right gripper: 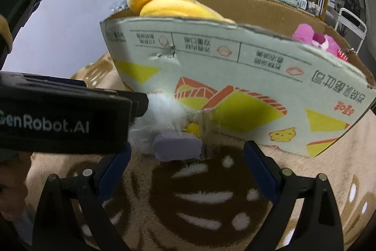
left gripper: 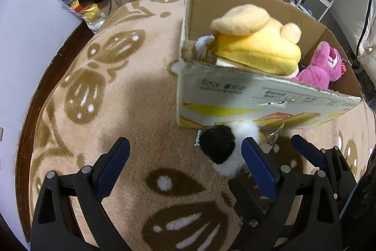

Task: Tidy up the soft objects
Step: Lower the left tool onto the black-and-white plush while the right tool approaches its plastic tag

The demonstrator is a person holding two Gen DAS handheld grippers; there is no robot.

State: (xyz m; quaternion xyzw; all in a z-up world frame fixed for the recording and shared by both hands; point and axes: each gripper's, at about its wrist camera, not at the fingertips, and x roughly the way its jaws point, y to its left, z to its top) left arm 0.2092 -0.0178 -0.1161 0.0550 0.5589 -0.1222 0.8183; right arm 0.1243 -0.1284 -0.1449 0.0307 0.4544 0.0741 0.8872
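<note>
Both grippers, left (left gripper: 185,164) and right (right gripper: 186,162), gape wide, empty. Panda plush (left gripper: 225,148) lies at centre-right of the left view, touching left's right finger; right stands just beside, box (left gripper: 258,107) behind.

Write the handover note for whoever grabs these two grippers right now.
Left gripper: jaws open, empty, over the blanket beside the black-and-white plush.
Right gripper: jaws open, empty, facing that plush's lilac foot.
Cardboard box: stands on the blanket.
Done: yellow plush and pink plush are in the box.
Left: the black-and-white plush, in a clear wrapper, lies on the blanket against the box front; grasp it and put it in.
</note>
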